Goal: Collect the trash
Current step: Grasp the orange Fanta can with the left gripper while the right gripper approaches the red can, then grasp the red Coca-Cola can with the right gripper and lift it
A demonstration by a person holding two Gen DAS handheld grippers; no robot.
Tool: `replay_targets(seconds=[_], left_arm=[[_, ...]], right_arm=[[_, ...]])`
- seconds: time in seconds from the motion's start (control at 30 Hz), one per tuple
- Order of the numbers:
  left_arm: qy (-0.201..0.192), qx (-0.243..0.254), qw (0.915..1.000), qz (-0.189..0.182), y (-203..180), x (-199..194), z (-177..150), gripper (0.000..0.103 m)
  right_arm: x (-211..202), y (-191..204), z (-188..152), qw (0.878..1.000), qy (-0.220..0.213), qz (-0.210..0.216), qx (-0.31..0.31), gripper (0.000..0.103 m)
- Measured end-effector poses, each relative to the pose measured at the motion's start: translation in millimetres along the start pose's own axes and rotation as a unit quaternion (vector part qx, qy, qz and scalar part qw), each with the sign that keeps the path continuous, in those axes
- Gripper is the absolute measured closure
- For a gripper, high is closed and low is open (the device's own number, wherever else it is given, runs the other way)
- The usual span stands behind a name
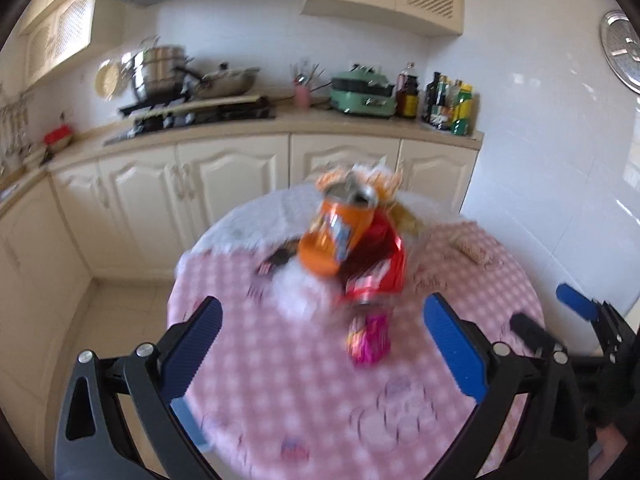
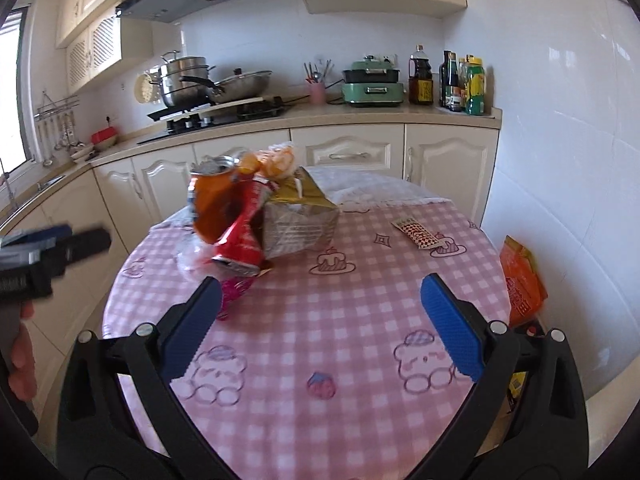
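Note:
A pile of trash sits on the round pink checked table (image 2: 340,312): a crushed orange can (image 1: 336,236) (image 2: 212,204), a crushed red can (image 1: 378,268) (image 2: 242,236), a pink wrapper (image 1: 370,340) (image 2: 234,292), an orange-peel bag (image 2: 272,160) and a gold carton (image 2: 300,216). A small checked sachet (image 2: 418,234) lies apart at the right. My left gripper (image 1: 320,332) is open and empty, short of the pile. My right gripper (image 2: 320,316) is open and empty over the table. The left view is blurred.
Cream kitchen cabinets and a counter with pots, a green appliance (image 2: 370,84) and bottles (image 2: 464,80) stand behind the table. An orange bag (image 2: 522,280) sits low between the table and the white wall at the right.

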State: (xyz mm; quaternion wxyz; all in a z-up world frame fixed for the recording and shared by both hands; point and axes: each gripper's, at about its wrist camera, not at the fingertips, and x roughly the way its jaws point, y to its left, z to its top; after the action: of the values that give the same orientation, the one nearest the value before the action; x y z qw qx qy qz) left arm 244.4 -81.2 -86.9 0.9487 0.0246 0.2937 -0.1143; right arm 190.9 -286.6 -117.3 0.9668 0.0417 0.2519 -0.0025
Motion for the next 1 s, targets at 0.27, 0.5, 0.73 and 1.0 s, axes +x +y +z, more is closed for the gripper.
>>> replay_targets(seconds=[0.27,0.5,0.73,1.0], left_arm=[[0.022,0.040,0.9990,-0.002,-7.8,76.6,31.4,0.010],[0.056,0.033,0.9973,-0.034,-3.2,122.0,32.6,0.062],[0.026,0.000,0.9985,-0.049,10.7,114.2,31.5,0.083],[-0.009,-0.013,0.9991,-0.040,31.8,73.4,29.2,0.086]], right_arm=[[39.2,-8.8,12.0,1.000,0.010,0.001,0.020,0.006],[65.7,-9.7,19.5,0.999,0.022,0.002,0.030,0.006],[84.1,8.0,30.8,0.999,0.032,0.015,0.026,0.006],[122.4,25.2,48.0,0.992,0.093,0.073,0.043,0.014]])
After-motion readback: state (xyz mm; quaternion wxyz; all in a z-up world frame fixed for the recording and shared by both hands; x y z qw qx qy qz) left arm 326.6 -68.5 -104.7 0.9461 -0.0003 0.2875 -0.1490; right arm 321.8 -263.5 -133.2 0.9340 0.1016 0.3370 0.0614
